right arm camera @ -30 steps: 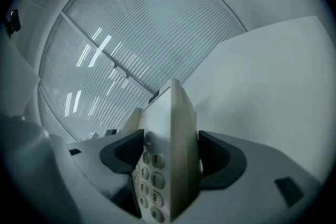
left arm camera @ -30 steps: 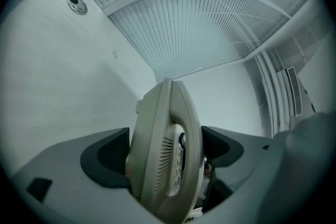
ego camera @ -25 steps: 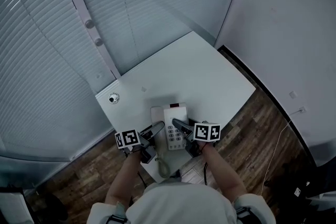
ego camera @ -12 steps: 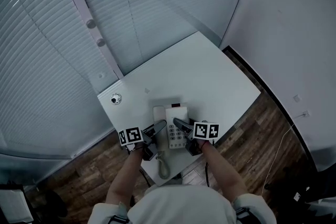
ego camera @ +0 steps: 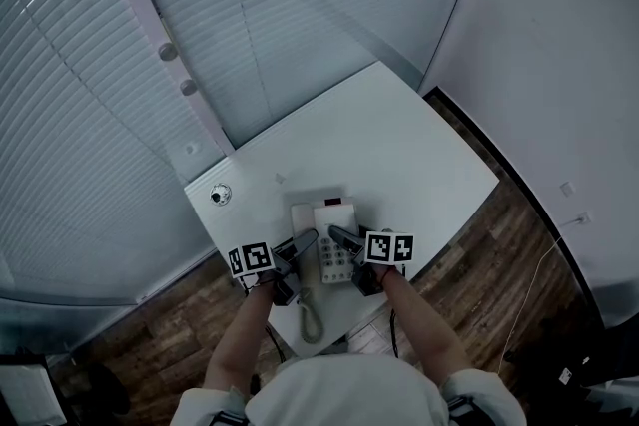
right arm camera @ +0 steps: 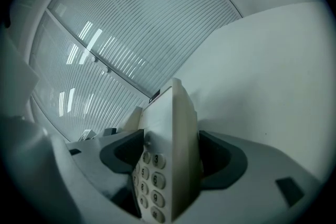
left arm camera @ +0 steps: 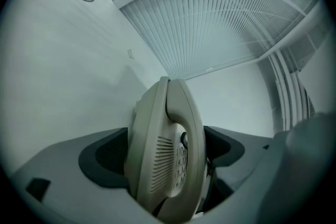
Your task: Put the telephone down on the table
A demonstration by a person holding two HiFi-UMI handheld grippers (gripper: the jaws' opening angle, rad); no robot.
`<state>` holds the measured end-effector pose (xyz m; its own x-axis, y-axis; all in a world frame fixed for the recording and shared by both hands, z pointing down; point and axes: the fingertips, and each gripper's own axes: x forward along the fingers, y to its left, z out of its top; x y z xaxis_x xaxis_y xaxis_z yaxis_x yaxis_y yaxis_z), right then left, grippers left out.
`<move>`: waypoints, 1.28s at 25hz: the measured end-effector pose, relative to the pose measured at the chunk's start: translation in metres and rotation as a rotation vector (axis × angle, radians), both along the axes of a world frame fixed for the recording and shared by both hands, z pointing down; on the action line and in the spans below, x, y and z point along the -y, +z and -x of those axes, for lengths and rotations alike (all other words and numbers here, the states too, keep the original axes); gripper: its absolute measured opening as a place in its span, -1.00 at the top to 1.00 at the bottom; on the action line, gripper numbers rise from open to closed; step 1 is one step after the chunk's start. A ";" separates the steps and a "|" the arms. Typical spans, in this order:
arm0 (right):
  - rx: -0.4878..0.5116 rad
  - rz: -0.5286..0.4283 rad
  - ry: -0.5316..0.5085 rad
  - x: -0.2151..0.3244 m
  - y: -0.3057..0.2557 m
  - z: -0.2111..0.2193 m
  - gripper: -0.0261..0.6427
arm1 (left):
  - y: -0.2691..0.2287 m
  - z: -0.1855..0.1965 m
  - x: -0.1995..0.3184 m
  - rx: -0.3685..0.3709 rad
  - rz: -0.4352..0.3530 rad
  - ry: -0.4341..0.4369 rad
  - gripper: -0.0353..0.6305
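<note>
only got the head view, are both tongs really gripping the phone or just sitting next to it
Observer: Gripping. In the left gripper view the left tongs are shut on the telephone, jaws pressed against its two faces.
Operator: and the right one
Observer: Same. In the right gripper view the right tongs clamp the keypad end, with the number keys showing between the jaws.
Operator: is the handset loose
Observer: It doesn't look so. The left gripper view shows the handset lying flat against the base.
</note>
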<state>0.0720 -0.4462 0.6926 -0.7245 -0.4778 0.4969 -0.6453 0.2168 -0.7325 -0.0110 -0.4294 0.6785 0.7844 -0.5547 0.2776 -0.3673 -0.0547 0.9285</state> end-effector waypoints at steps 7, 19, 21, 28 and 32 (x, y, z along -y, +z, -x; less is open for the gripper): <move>-0.011 0.015 -0.001 0.004 0.003 0.003 -0.05 | 0.005 0.000 0.002 0.065 0.007 0.015 -0.36; -0.044 0.021 0.022 0.000 0.004 -0.002 -0.06 | 0.003 0.002 0.002 0.061 0.013 -0.015 -0.36; -0.050 0.016 0.026 0.000 0.005 -0.002 -0.06 | 0.003 0.005 0.002 0.044 0.017 -0.035 -0.36; -0.146 -0.017 0.051 0.001 0.007 -0.008 -0.07 | 0.003 0.008 -0.001 0.033 0.006 -0.051 -0.36; -0.210 -0.061 0.044 0.001 0.003 -0.008 -0.06 | 0.000 0.011 -0.007 0.041 -0.006 -0.047 -0.35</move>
